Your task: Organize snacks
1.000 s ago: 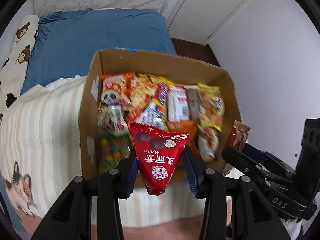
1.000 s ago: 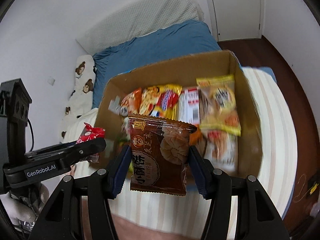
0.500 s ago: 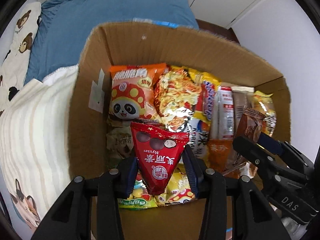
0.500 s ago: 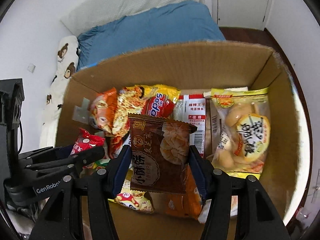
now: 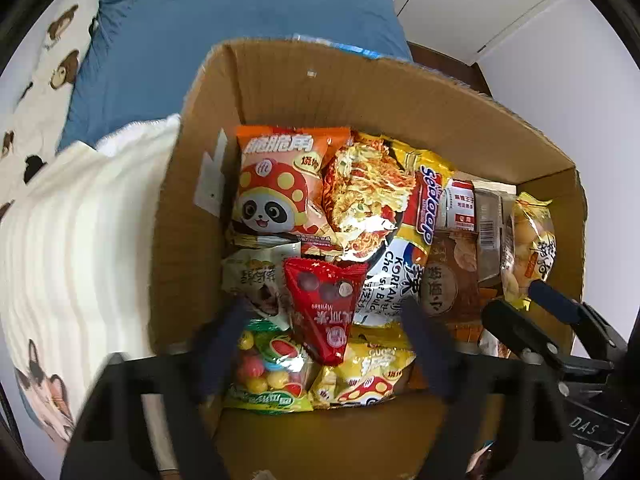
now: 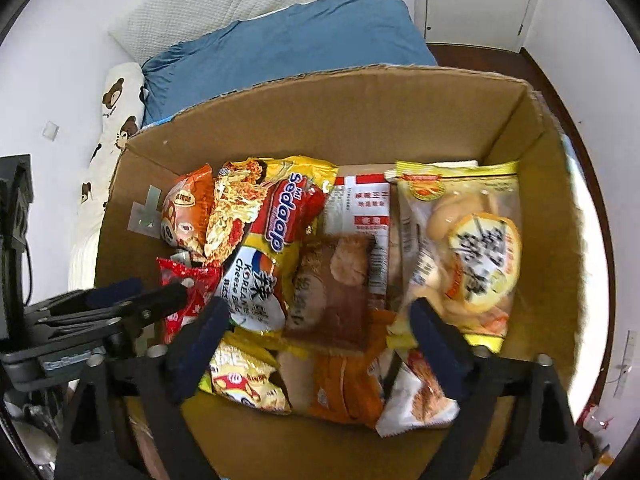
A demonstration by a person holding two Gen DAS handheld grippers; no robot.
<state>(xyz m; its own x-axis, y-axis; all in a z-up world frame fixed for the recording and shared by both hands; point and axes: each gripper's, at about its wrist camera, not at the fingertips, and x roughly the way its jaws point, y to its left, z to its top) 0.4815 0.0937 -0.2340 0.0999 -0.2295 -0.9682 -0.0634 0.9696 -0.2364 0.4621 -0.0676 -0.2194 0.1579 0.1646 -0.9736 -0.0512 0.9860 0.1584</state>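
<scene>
Both pairs of jaws stand spread wide, gripping nothing. In the left wrist view the left gripper (image 5: pixel 320 332) has its blurred dark fingers on either side of a red triangular chocolate packet (image 5: pixel 324 308), with clear gaps between pads and wrapper; the packet lies low in the middle of the frame on top of other bags, apparently let go. In the right wrist view the right gripper (image 6: pixel 320 336) likewise stands apart from a brown biscuit packet (image 6: pixel 336 292), which rests at the centre of the frame on the pile below it.

Around them, the cardboard box (image 5: pixel 360 92) fills most of both views and is packed: an orange panda bag (image 5: pixel 280 188) at upper left of the heap, a yellow noodle pack (image 5: pixel 400 216) beside it, a clear bag of coloured candy balls (image 5: pixel 268 376) at lower left, and a yellow bun bag (image 6: pixel 468 248) along the right side in the right wrist view. The box sits on a striped blanket (image 5: pixel 80 248), with a blue pillow (image 5: pixel 240 32) beyond.

The task looks well advanced: many snacks are already in the box, including these two. Whether more remain outside cannot be told; none shows on the bedding in view. What is left, at the least, is drawing both grippers out.
</scene>
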